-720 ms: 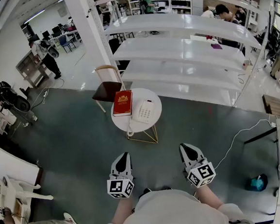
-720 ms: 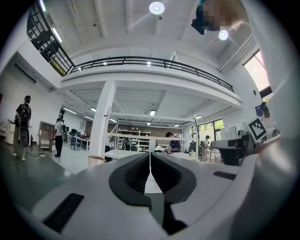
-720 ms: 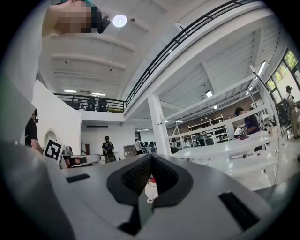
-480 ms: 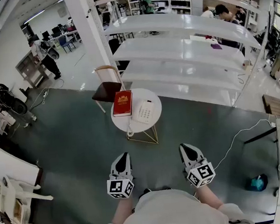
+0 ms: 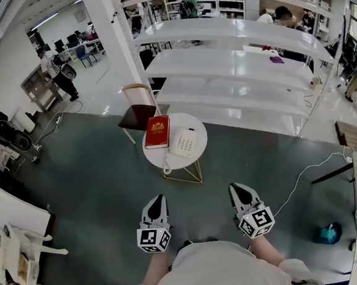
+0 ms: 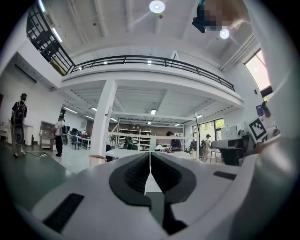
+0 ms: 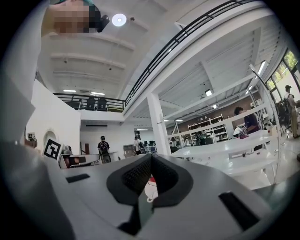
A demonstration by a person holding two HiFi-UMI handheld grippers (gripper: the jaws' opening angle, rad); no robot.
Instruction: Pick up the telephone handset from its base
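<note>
A white telephone (image 5: pixel 184 142) with its handset resting on the base sits on a small round white table (image 5: pixel 195 156), next to a red book (image 5: pixel 157 131). Its coiled cord (image 5: pixel 165 165) hangs over the table's near edge. My left gripper (image 5: pixel 158 197) (image 6: pixel 150 154) and right gripper (image 5: pixel 237 186) (image 7: pixel 151 157) are held level side by side, well short of the table. Both are shut with nothing between the pads. Neither touches the phone.
A wooden chair (image 5: pixel 137 112) stands behind the round table, beside a white pillar (image 5: pixel 110 39). Long white tables (image 5: pixel 233 62) fill the back. A white cable (image 5: pixel 302 172) and a teal object (image 5: pixel 327 234) lie on the floor at the right. People stand at the far left.
Both grippers and the telephone stay where they were. A person at the bottom left has moved almost out of the head view.
</note>
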